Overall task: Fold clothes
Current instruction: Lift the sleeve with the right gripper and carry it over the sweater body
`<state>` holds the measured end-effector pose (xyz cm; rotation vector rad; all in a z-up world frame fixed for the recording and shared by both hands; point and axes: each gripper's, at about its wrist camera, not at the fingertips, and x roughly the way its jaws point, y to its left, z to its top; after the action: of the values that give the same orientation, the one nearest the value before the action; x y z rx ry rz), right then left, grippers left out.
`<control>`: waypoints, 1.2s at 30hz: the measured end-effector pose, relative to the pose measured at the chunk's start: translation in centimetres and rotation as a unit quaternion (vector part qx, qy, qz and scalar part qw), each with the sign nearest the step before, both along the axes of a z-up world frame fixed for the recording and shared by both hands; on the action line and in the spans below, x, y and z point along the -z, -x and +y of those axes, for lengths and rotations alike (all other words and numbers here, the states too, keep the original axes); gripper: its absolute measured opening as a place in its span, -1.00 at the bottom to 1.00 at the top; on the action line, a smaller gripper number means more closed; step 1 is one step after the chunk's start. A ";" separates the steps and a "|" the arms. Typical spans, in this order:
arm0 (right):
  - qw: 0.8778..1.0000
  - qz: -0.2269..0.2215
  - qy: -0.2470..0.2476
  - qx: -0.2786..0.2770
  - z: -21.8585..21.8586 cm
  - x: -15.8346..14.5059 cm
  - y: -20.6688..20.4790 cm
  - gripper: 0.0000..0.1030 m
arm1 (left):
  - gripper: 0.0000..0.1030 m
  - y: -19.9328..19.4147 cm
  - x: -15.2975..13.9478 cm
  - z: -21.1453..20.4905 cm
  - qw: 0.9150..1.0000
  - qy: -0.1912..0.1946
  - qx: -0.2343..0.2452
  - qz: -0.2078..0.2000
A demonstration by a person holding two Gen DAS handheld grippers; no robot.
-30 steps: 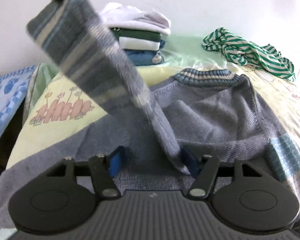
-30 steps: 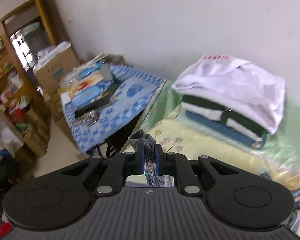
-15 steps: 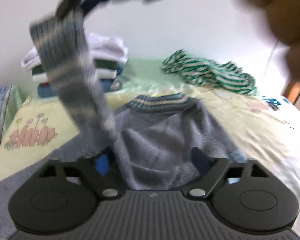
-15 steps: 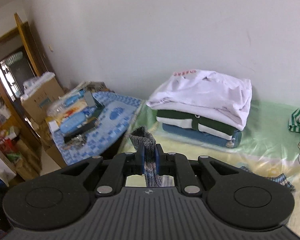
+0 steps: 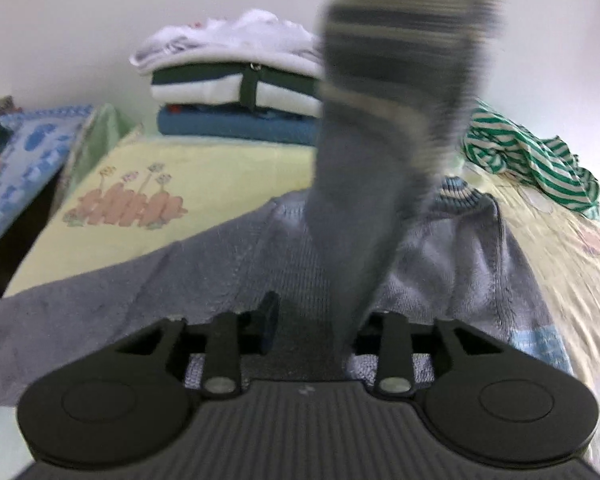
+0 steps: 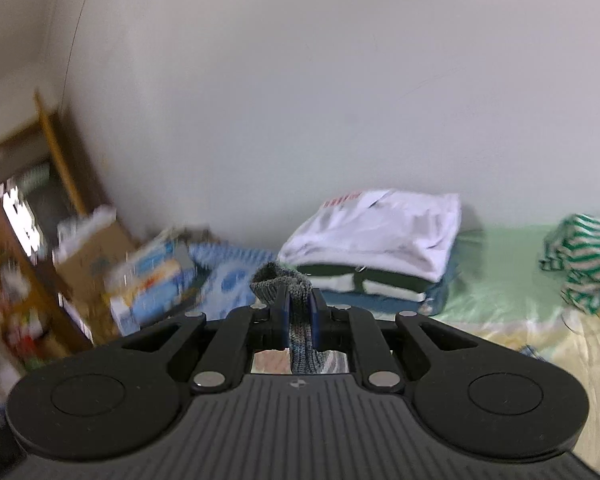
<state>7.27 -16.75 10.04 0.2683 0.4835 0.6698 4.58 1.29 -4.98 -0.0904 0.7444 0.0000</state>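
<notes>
A grey-blue knit sweater (image 5: 440,264) lies spread on the yellow bed sheet (image 5: 200,168), its striped collar toward the far side. One striped sleeve (image 5: 388,120) is lifted and hangs taut, blurred, from the top of the left wrist view down to my left gripper (image 5: 316,320). That gripper's jaws are closing with the sleeve's lower part between them, close to the right finger; a gap remains at the left finger (image 5: 269,314). My right gripper (image 6: 298,312) is shut on the sleeve's cuff (image 6: 280,280), held up above the bed.
A stack of folded clothes (image 5: 236,92) (image 6: 380,248) sits by the far wall. A crumpled green-striped garment (image 5: 532,156) (image 6: 584,260) lies to the right. A blue-patterned table (image 5: 16,168) with clutter and a wooden shelf (image 6: 20,208) stand left of the bed.
The lifted sleeve has swung from the left side across to the centre-right of the left wrist view. My right gripper has carried the cuff sideways. The left jaws have narrowed.
</notes>
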 end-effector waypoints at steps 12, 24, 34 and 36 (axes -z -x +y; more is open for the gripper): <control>0.985 0.000 -0.141 0.102 -11.9 1.0 7.3 -0.80 | 0.43 1.0 -0.3 -5.6 0.993 -0.113 0.001 -0.046; 0.977 0.011 -0.142 0.157 -14.2 4.3 16.9 -0.80 | 0.81 1.8 0.2 -7.6 0.961 -0.238 0.110 -0.087; 0.961 0.030 -0.112 0.250 -11.3 7.3 24.7 -0.80 | 0.81 3.2 1.0 -8.4 0.913 -0.306 0.227 -0.147; 0.959 0.039 -0.099 0.262 -10.1 8.1 26.3 -0.80 | 0.81 3.4 1.1 -8.5 0.901 -0.320 0.248 -0.156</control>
<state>-18.99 -26.84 1.95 0.5906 0.3970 0.1876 1.20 -7.22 -6.08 0.7181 0.3993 -0.2501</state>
